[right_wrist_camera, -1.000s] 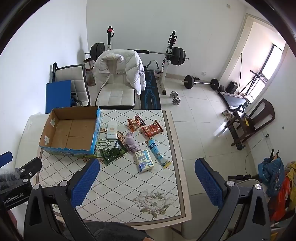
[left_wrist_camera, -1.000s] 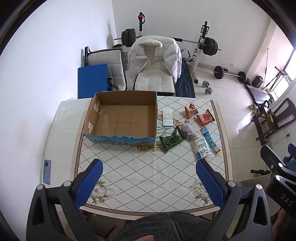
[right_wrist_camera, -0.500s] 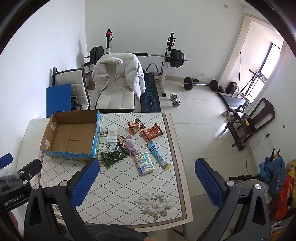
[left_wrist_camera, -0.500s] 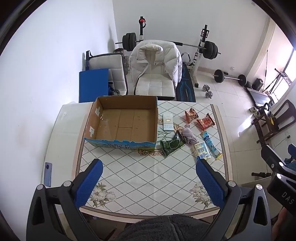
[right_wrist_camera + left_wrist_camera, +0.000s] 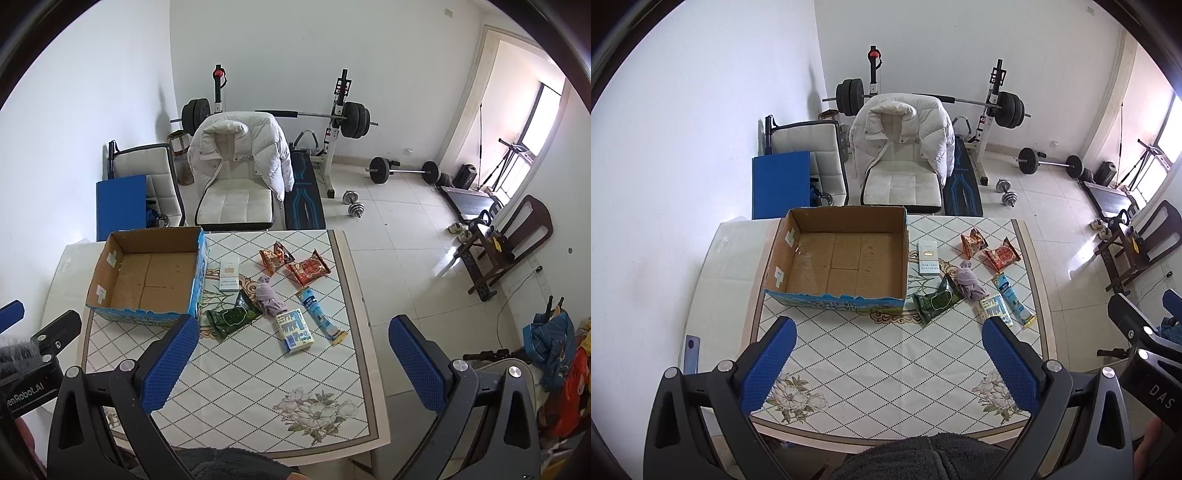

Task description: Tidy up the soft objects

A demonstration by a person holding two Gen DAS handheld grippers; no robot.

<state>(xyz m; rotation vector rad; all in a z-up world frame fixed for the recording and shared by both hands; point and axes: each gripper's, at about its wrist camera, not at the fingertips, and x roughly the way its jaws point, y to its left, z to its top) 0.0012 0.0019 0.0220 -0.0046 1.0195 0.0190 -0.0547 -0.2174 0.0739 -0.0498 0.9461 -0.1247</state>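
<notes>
Hovered high above the bench (image 5: 886,354), both sets of jaws spread and empty; ahead of them lay snack packets (image 5: 309,267), a purple cloth (image 5: 269,295), beside an empty box (image 5: 846,258), apparently awaiting sorting.

Worktop (image 5: 886,362): white with a dark diamond lattice, floral corners and a beige border. Cardboard box (image 5: 846,258): brown inside, blue printed outer wall. Snack packets: one green (image 5: 936,301), two orange-red (image 5: 1001,254). Cloth (image 5: 969,284): pale lilac-grey. Tube (image 5: 1014,301): light blue and white. Gripper pads (image 5: 770,363): blue, textured, on black frames. Jacket (image 5: 901,129): white, quilted.
</notes>
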